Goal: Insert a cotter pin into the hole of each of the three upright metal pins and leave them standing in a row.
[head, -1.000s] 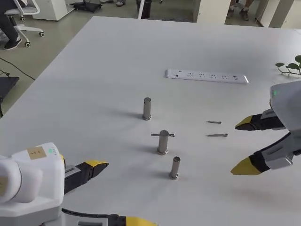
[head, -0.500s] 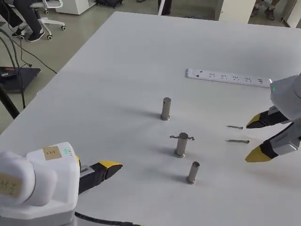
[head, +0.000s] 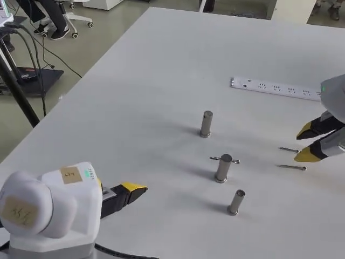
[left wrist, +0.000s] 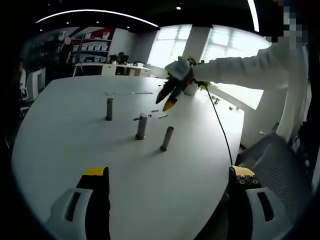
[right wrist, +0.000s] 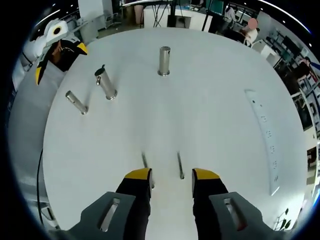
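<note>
**Progress (judged).** One of the three is fitted. The middle metal pin (head: 222, 168), at the centre of the head view, has a fitted cotter pin (head: 225, 159) crosswise through its top. The far metal pin (head: 206, 124), up and left of it, and the near metal pin (head: 235, 202), down and right, have none. All three stand upright in a slanting row on the white tabletop (head: 135, 97).

**Loose stock.** An upper loose cotter pin (head: 289, 149) and a lower loose cotter pin (head: 291, 167) lie flat at the right of the frame. They are near each other and roughly parallel, with their long axes running left to right. I cannot tell which end is the looped one.

**Grippers.**
- **Right:** the right hand-held gripper (head: 299, 147) is at the right edge with its jaws apart and nothing in them, its tips just beside the loose pair. In the right gripper view both loose pins run lengthwise up the frame. One lies in the gap between the jaws and the other at the tip of the jaw on the frame's left.
- **Left:** the left hand-held gripper (left wrist: 168, 172) has its jaws wide apart and empty, at the lower left of the head view, well apart from the row.

**Step in hand (judged).** The step is picking up one loose cotter pin.
- Close on a single pin, not the pair.
- Take it near one end so the other end sticks out free.
- Keep it level for the cross-hole.
- Approach gently so the upright pin is not tipped over.
</note>
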